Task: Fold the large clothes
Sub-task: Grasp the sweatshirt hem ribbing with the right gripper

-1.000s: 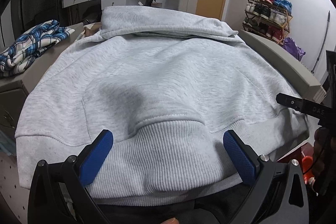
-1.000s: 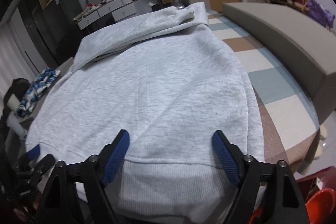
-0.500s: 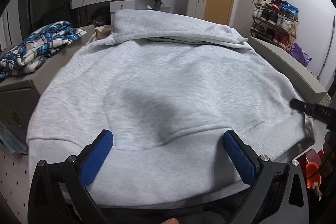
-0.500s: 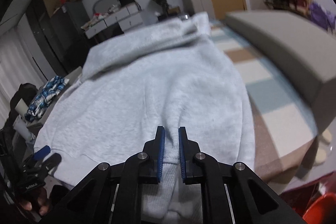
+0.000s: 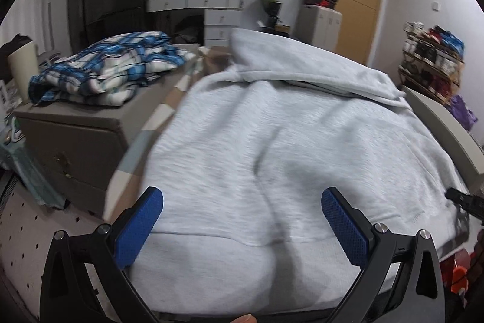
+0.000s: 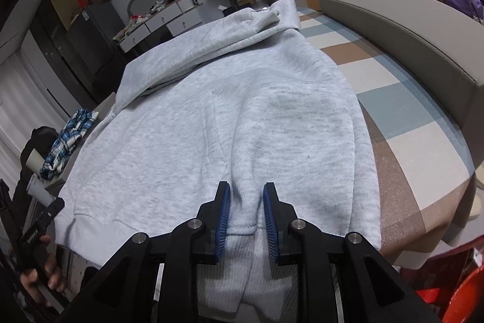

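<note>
Your right gripper [image 6: 246, 215] had its jaws drawn narrow around a pinched ridge of the ribbed hem of the light grey fleece hooded sweatshirt [image 6: 211, 117]; they had just eased apart a little from a tighter squeeze, with the fabric between the blue pads and apparently touching both. Your left gripper [image 5: 242, 229] had its jaws spread wide and empty, hovering over the same hem, toward the sweatshirt's left edge.

The sweatshirt lay flat and face up on the checked beige, cream and blue table surface [image 6: 402, 117], hood at the far end, hem at the near edge and partly overhanging it. The crumpled blue-and-white plaid shirt [image 5: 106, 68] sat on a grey cabinet well to the left of the sweatshirt.

Risks, as judged from this view:
- The loosened right hold could have let the thick ribbing slip out on lifting, dropping that corner.
- With only one side gripped, a pull would have dragged the sweatshirt askew and creased the body.
- The left jaws, closing over the flat hem, might have caught only the top layer, splitting the fold.
</note>
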{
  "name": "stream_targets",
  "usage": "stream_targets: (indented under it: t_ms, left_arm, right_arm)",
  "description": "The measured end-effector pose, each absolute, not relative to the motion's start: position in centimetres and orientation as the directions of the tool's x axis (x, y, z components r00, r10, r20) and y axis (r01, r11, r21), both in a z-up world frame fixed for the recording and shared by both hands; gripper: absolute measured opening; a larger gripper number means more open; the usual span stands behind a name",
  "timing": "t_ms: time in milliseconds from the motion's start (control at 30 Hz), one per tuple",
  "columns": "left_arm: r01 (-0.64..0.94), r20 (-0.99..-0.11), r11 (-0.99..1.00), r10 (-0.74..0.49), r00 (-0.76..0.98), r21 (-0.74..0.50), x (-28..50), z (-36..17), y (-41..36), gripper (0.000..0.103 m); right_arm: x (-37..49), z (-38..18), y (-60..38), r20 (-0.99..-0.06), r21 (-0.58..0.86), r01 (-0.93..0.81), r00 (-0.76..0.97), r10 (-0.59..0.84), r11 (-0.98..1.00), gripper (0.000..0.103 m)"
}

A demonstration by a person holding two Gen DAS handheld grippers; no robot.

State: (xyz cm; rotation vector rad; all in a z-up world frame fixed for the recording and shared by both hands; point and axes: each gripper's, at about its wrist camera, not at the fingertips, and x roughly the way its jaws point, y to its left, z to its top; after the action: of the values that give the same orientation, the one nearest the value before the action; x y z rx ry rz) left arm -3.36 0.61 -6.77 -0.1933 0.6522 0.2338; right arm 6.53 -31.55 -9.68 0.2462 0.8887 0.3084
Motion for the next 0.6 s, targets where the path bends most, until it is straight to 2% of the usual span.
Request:
stream_targets:
  t_ms: [167,300,400,600]
  left_arm:
    - [-0.354,-0.672,0.923,0.167,0.722,-0.151,-3.0,-8.0,3.0,0.102]
    - [-0.401,-0.688,0.908,0.215,0.693,-0.12,-2.8,-8.5,3.9,0.102]
    - [-0.423,-0.69,0.894,0.213,0.692,-0.148,-3.2,-8.6,5.0,0.102]
    - [-0.471,-0.7,0.858,0.207,0.683,-0.206,-3.4,-9.4,6.7,0.102]
  right_arm:
    - [6.3,-9.5,-30.9,-0.715,0.333,-0.201,0.583,0.385,0.921,0.045]
    - [6.1,-9.4,-30.3,-0.72,0.306,-0.215,0.585,0.373,0.927,0.049]
    - [6.2,-9.4,-30.6,-0.72,0.321,-0.209,0.579,0.382,0.924,0.049]
    - [6.3,-9.1,-31.4,-0.721,0.317,-0.181,0.591,0.361,0.931,0.058]
